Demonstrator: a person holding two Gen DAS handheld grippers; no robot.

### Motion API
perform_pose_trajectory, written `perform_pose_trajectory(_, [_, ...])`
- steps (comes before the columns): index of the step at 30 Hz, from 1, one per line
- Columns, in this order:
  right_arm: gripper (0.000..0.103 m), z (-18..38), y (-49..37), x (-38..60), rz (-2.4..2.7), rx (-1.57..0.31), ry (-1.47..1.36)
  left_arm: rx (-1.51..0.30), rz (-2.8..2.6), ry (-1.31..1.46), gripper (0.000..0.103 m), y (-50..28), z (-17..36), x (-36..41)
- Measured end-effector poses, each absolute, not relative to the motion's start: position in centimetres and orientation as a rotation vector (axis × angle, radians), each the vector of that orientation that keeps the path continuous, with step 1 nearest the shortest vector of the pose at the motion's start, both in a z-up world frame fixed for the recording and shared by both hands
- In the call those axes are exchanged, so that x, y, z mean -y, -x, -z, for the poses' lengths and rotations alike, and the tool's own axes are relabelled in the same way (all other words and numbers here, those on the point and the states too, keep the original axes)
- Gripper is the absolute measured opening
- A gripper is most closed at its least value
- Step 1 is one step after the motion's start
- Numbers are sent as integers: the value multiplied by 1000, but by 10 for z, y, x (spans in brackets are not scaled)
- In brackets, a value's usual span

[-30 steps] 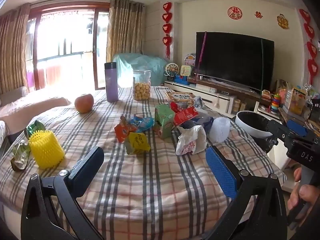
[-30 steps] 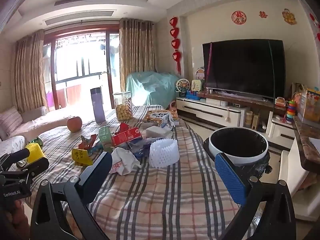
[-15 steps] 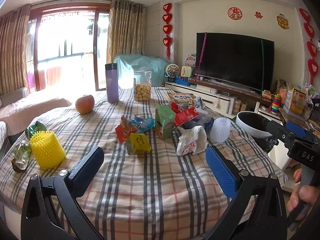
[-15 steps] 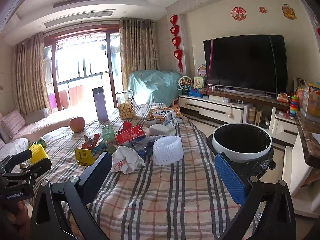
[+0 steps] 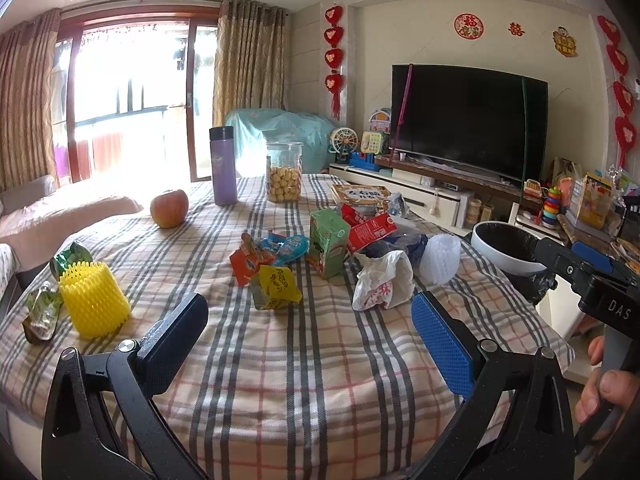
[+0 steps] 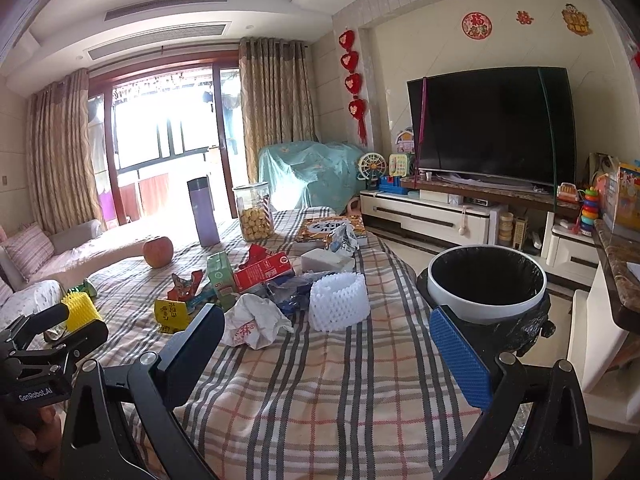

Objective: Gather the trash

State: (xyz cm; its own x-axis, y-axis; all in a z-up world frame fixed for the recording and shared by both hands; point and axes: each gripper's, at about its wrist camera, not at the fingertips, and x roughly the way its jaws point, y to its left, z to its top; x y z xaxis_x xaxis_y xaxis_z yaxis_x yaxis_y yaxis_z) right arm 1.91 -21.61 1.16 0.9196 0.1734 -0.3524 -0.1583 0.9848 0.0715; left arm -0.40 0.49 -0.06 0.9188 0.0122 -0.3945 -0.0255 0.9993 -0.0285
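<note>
Trash lies in a heap mid-table: a crumpled white bag (image 5: 384, 282) (image 6: 256, 322), a white foam net (image 5: 440, 258) (image 6: 339, 300), a yellow wrapper (image 5: 276, 286) (image 6: 173, 314), a green carton (image 5: 328, 236) (image 6: 222, 276), a red carton (image 5: 370, 230) (image 6: 262, 272) and red and blue snack wrappers (image 5: 272, 250). A yellow foam net (image 5: 94, 300) stands at the left edge. A white bin with a black liner (image 5: 506, 246) (image 6: 486, 284) sits off the table's right side. My left gripper (image 5: 308, 338) and right gripper (image 6: 326, 352) hover open and empty over the near tablecloth.
An apple (image 5: 169, 208), a purple flask (image 5: 223, 166), a jar of snacks (image 5: 284, 172) and a book (image 5: 360, 194) stand further back on the plaid tablecloth (image 5: 320, 360). Green wrappers (image 5: 42, 312) lie at the left edge. A TV cabinet (image 6: 432, 216) runs along the right wall.
Both views have crept slightly forward and tilted up a little; the trash and bin hold their places. Both grippers stay open.
</note>
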Motion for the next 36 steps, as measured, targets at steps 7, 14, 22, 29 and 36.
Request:
perform_pose_trajectory(7, [103, -11, -19, 214, -181, -370, -46, -406, -17, 35, 103, 4, 1, -4])
perform_pose_trajectory(14, [103, -11, -19, 213, -186, -370, -48, -406, -18, 36, 103, 3, 1, -5])
perform_pose_trajectory(22, [103, -10, -20, 211, -194, -374, -46, -407, -20, 39, 103, 3, 2, -6])
perform_pose_trajectory(29, [103, -8, -20, 211, -202, -376, -51, -407, -21, 38, 103, 3, 2, -6])
perform_pose_trajectory(36, [103, -6, -24, 209, -231, -394, -59, -431, -19, 57, 103, -3, 9, -11])
